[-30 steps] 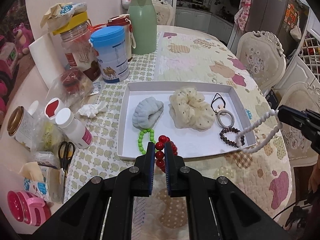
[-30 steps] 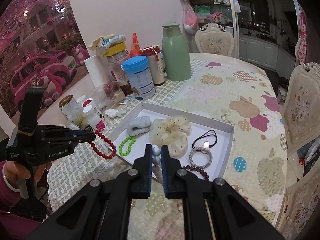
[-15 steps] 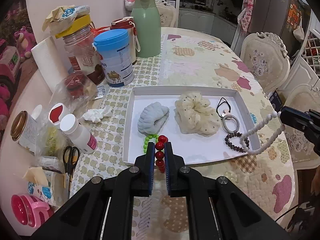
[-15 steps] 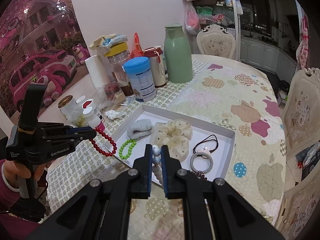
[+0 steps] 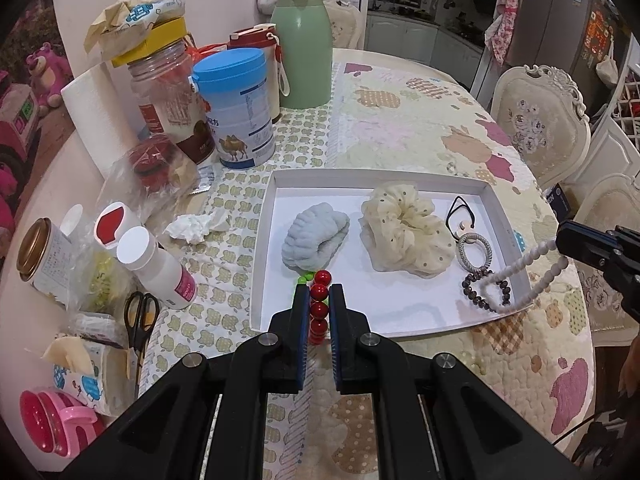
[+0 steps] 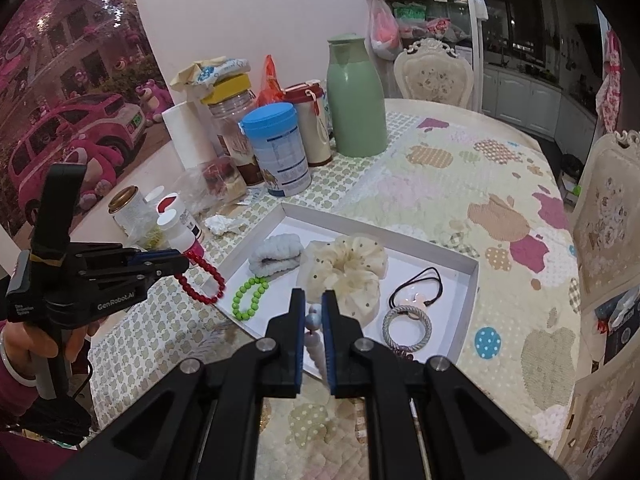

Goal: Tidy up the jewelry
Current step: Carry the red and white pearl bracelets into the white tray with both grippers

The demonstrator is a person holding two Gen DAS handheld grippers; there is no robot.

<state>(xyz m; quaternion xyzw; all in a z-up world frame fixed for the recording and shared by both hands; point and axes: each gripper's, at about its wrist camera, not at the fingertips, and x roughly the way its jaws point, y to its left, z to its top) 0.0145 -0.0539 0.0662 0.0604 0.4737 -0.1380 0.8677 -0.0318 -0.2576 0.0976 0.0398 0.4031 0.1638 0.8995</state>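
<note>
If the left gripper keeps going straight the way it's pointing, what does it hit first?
Probably the green bead bracelet just past the left gripper, inside the white tray; the blue scrunchie lies right behind. Depth is uncertain.

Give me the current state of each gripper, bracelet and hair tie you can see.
left gripper: shut on red bead bracelet, hanging over tray edge
right gripper: shut on white bead bracelet, hanging over tray corner
green bead bracelet: lying in white tray
dark bead bracelet: lying in tray
cream scrunchie: lying in tray
blue scrunchie: lying in tray

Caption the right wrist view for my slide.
Right tool holding white beads above the tray; left tool dangling a red bracelet.
</note>
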